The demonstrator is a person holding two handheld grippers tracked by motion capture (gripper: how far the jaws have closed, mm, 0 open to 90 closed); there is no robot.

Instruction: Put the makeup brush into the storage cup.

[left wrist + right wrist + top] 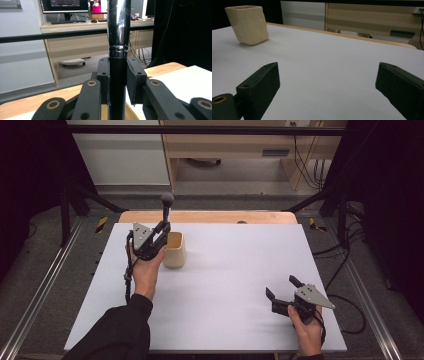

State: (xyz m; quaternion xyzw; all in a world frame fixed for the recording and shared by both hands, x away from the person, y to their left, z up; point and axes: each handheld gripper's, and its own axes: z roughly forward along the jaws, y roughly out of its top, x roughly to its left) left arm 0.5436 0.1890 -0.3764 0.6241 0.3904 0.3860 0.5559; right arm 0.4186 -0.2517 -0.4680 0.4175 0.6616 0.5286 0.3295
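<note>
My left gripper [163,228] is shut on an upright tool [166,206] with a black lower handle, a chrome upper shaft and a dark rounded head. In the left gripper view the pads [133,77] press on the tool's black handle [117,82] from both sides, just below a chrome ring. A cream square cup [175,251] stands on the white table [225,285] right beside that gripper; the tool's lower end is hidden. My right gripper [281,287] rests open at the table's near right, nothing between its fingers [259,85]. The cup [247,23] shows far left in the right gripper view.
A wooden edge [210,216] runs along the table's far side. Black frame posts [65,205] and cables [345,265] flank the table. Desks and monitors [65,5] stand beyond.
</note>
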